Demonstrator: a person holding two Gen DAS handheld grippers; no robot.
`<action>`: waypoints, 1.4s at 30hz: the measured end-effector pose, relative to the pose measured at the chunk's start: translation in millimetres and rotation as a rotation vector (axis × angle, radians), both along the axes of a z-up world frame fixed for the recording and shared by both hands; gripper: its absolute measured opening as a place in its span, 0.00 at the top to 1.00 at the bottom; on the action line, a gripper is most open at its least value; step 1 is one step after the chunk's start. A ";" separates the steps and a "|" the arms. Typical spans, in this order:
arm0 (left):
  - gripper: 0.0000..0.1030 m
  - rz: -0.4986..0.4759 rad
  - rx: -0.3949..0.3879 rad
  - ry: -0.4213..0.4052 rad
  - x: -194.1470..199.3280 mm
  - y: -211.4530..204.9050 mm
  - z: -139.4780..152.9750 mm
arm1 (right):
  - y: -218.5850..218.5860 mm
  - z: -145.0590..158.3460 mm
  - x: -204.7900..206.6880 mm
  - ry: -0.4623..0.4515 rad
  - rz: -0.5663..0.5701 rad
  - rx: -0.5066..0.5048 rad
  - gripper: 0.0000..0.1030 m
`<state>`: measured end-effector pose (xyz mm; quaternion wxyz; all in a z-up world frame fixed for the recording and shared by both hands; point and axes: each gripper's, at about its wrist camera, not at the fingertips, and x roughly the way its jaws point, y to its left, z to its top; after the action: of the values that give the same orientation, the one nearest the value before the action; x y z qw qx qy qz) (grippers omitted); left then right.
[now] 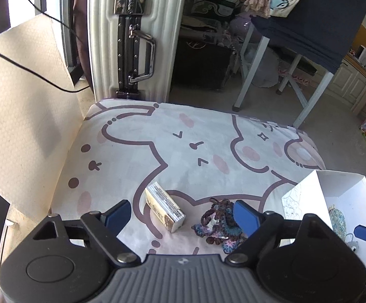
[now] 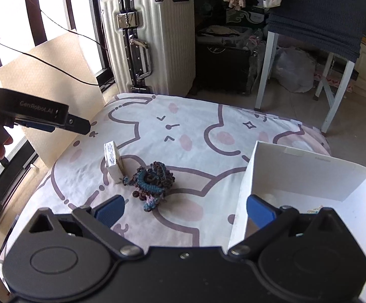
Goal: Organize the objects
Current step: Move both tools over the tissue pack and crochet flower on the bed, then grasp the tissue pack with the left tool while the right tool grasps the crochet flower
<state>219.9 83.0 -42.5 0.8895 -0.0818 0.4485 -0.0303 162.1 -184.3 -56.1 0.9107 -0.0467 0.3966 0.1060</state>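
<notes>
Judging the crocheted yarn toy at lower centre on the cartoon-print bed cover soft and light, best pinched mid-body; left hand-held gripper wide and empty, right hand-held gripper likewise, white box lower right.

Both wrist views angled down, close over shared printed bedspread

Black tool, blue pads, silver screws.
</notes>
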 end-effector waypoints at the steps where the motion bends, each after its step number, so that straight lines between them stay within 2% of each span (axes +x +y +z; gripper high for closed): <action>1: 0.19 0.008 0.000 0.011 3.5 1.9 -4.3 | 3.2 -2.7 2.5 0.000 0.009 -0.008 0.00; 10: 0.29 0.064 0.049 0.088 31.1 16.6 -35.1 | 33.4 -35.5 35.0 0.039 0.033 -0.021 0.00; 12: 0.32 0.089 0.033 0.113 40.6 19.2 -43.0 | 41.9 -43.7 44.7 0.051 0.052 -0.034 0.05; 16: 0.34 0.105 -0.010 0.148 54.7 19.3 -56.5 | 57.3 -60.8 62.7 0.082 0.099 -0.077 0.07; 22: 0.36 0.091 0.038 0.187 71.3 11.8 -76.0 | 78.4 -84.6 83.5 0.126 0.171 -0.128 0.10; 28: 0.36 0.121 -0.011 0.232 84.1 16.2 -92.6 | 98.2 -108.4 100.0 0.161 0.241 -0.259 0.18; 33: 0.40 0.163 -0.090 0.304 91.1 16.5 -109.8 | 105.0 -121.4 111.7 0.167 0.277 -0.283 0.22; 37: 0.48 0.193 -0.082 0.325 93.0 13.3 -119.7 | 108.9 -130.4 118.1 0.172 0.302 -0.307 0.28; 42: 0.53 0.257 -0.099 0.333 93.1 21.9 -126.0 | 109.2 -136.3 122.1 0.183 0.303 -0.312 0.33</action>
<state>313.0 104.9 -168.6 0.7946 -0.1857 0.5732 0.0751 284.3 -75.1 -192.4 0.8264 -0.2361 0.4773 0.1829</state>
